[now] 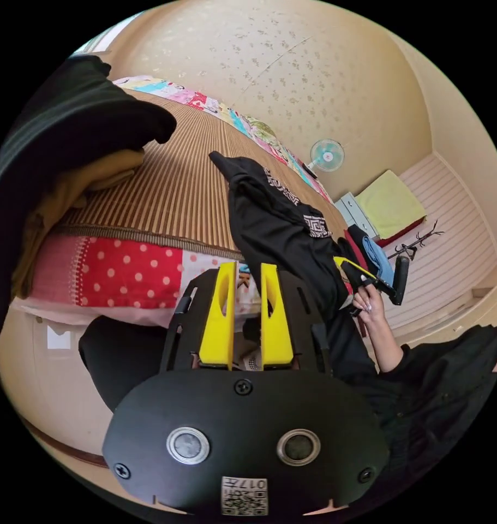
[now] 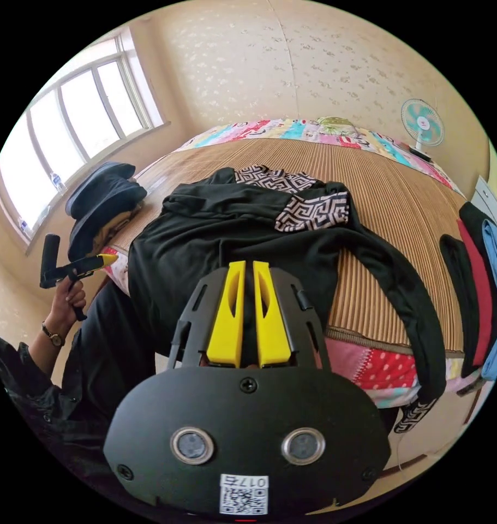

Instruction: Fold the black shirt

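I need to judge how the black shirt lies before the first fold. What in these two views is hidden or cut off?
- Black shirt, right gripper view: its near hem is hidden behind the right gripper.
- Sleeve, right gripper view: its cuff hangs over the bed edge, partly out of sight.
- Left gripper view: the shirt's lower part is hidden behind the left gripper.
- Folded pile, left gripper view: cut off by the picture's edge.

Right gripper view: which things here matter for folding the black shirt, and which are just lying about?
For the job:
black shirt, lying crumpled on the striped bed mat
right gripper
left gripper, held off to the side

Lying about:
pile of dark and tan clothes by the window
black, red and blue garments at the bed's edge
fan
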`<state>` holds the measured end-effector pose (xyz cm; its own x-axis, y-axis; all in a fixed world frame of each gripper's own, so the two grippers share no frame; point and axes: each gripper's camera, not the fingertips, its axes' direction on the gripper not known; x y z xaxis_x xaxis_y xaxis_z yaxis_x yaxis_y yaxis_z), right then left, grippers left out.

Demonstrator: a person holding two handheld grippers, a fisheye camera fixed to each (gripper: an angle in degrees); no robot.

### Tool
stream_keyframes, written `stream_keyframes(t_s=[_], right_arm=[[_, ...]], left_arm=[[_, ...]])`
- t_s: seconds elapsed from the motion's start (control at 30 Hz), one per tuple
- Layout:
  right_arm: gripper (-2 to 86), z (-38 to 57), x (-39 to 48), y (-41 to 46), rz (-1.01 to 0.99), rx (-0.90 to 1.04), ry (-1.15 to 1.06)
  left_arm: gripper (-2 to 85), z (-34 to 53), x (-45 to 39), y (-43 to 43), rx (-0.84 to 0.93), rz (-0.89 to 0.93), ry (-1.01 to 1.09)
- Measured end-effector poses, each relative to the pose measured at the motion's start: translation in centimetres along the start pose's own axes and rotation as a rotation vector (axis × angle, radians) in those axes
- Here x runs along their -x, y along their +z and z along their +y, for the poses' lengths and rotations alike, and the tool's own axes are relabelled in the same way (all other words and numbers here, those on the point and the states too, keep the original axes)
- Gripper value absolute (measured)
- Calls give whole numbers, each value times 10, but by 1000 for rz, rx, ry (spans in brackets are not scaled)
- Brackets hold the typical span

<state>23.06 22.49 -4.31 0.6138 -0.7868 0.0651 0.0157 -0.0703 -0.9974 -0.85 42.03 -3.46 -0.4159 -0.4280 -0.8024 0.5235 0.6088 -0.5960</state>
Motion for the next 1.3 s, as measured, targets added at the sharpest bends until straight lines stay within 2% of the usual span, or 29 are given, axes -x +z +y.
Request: stream_keyframes(t_s=[0.07, 0.13, 0.27, 0.33, 0.4, 0.5, 0.6, 0.7, 0.93, 1.0, 1.13, 1.3], right_arm=[[54, 15, -10, -12, 63, 27, 5], [62, 31, -21, -21, 104, 90, 24], [70, 49, -31, -28, 90, 131, 92], [76, 54, -31, -28, 95, 145, 145], [77, 54, -29, -27, 82, 152, 183], [75, 52, -19, -26, 23, 152, 187], [76, 49, -11, -31, 24, 138, 206], [76, 49, -16, -44, 6, 82, 284], [86, 74, -73, -74, 4, -52, 666], [87, 81, -85, -90, 80, -89, 704], [85, 76, -95, -119, 312, -86, 627], [94, 54, -94, -111, 353, 56, 485]], left_arm=[[78, 9, 0, 12, 77, 85, 17], [79, 14, -4, 26, 113, 92, 27], [86, 0, -7, 43, 132, 69, 2], [76, -11, 4, 71, 224, 78, -92], [59, -16, 14, 73, 231, 110, -147], [26, -22, 13, 69, 304, 149, -90], [14, -25, -2, 45, 351, 103, 7], [14, -29, -4, 15, 421, -29, -1], [38, -29, 18, -16, 357, -245, -156], [48, -27, 16, -25, 300, -210, -150], [35, -28, 5, -34, 210, -85, -100], [30, -38, -5, -27, 254, -74, -98]])
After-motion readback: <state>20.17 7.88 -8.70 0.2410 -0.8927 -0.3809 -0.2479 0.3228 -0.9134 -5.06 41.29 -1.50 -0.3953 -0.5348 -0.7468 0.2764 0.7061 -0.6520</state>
